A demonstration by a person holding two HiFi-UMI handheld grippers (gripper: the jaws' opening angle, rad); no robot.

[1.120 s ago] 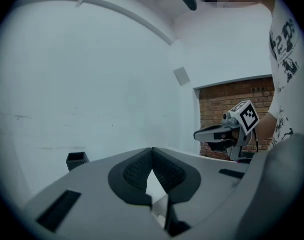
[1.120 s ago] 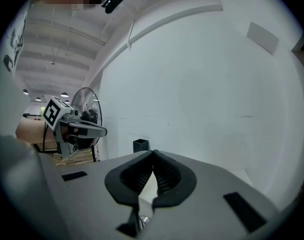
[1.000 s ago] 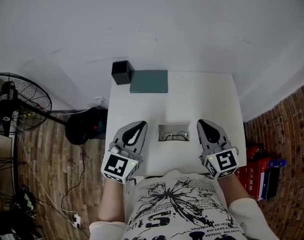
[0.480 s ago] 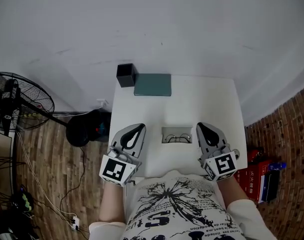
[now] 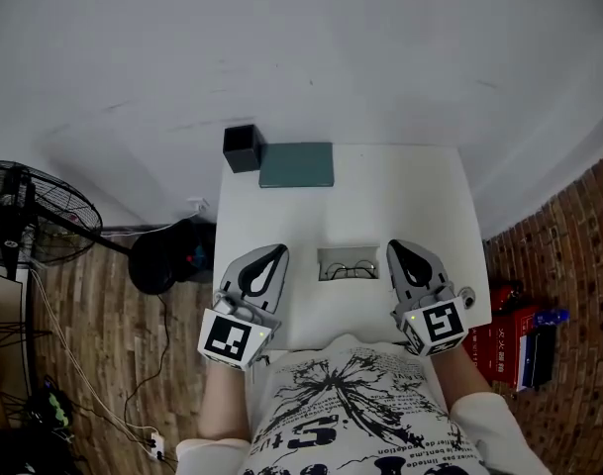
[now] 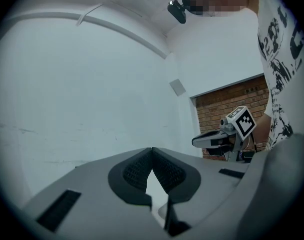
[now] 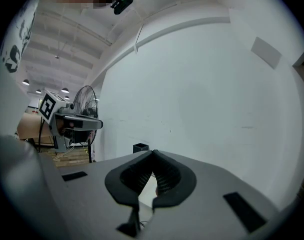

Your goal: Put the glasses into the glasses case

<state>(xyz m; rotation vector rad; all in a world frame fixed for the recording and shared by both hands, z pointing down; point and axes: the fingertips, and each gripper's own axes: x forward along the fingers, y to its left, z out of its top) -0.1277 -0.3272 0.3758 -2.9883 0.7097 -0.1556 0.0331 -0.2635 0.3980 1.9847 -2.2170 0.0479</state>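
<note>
Thin-rimmed glasses (image 5: 348, 267) lie on a small grey rectangle (image 5: 325, 257) near the front of the white table (image 5: 420, 196). A closed teal glasses case (image 5: 297, 164) lies at the table's far edge. My left gripper (image 5: 278, 250) hovers just left of the glasses, its jaws shut with nothing between them (image 6: 152, 149). My right gripper (image 5: 393, 246) hovers just right of the glasses, also shut and empty (image 7: 153, 153). Both point toward the far edge. Neither gripper view shows the glasses.
A black open box (image 5: 242, 147) stands beside the teal case at the far left corner. A standing fan (image 5: 34, 216) and cables are on the wooden floor to the left. Red books (image 5: 509, 342) lie on the floor to the right.
Nothing on the table has moved. Both grippers stay where they were; only the head view has swayed slightly.
</note>
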